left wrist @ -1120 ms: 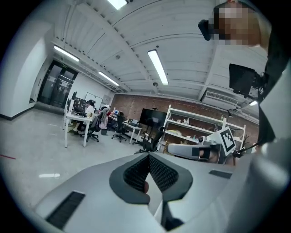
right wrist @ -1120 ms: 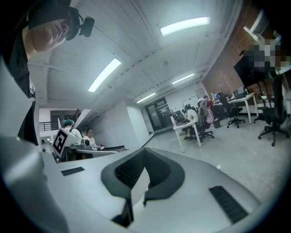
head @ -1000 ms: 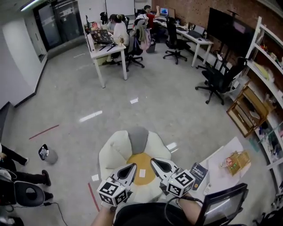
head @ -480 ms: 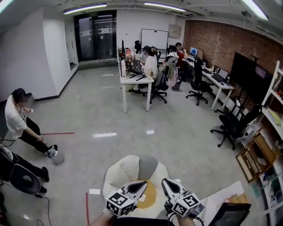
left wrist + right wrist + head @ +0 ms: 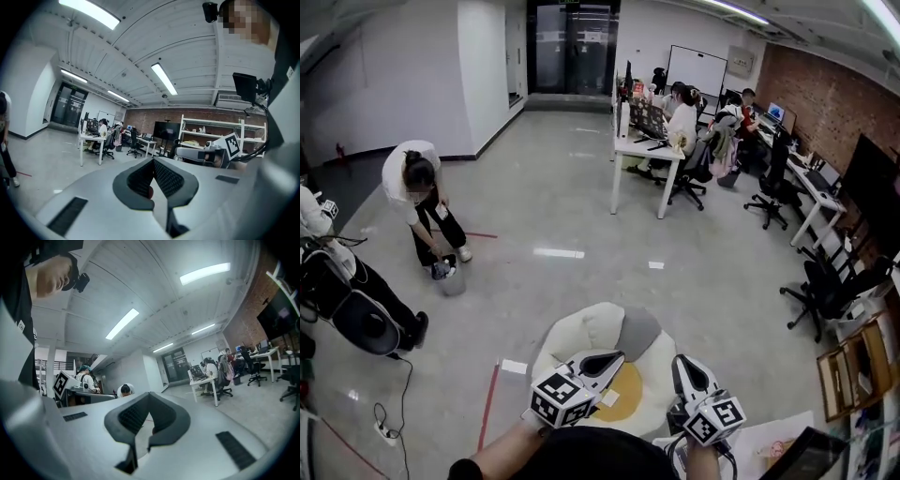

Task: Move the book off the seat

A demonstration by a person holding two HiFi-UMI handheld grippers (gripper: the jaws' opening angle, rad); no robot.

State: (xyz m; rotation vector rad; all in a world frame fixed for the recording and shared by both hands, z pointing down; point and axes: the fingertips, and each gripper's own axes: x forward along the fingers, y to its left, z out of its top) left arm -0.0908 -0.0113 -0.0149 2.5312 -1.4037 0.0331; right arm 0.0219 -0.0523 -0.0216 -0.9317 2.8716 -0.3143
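The seat (image 5: 581, 337) is a cream round cushion chair with a yellow middle (image 5: 626, 394) and a grey back pad, low in the head view. A small white card (image 5: 609, 398) lies on the yellow part. No book shows in any view now. My left gripper (image 5: 619, 357) (image 5: 153, 161) hangs over the seat's front, jaws shut with nothing between them. To its right, my right gripper (image 5: 682, 362) (image 5: 149, 395) is shut too and holds nothing. Both point roughly level out into the room.
A white table (image 5: 769, 441) is at the bottom right, a wooden shelf (image 5: 853, 375) beyond it. A person (image 5: 417, 197) bends over a bucket (image 5: 450, 279) at left, near a black chair (image 5: 356, 321). Red tape (image 5: 490, 405) marks the floor. Desks and office chairs (image 5: 830, 291) stand further off.
Both grippers have risen, still shut. The head view has tipped up and swung left: the book beside the seat has dropped out of view, and the bending person has come in.
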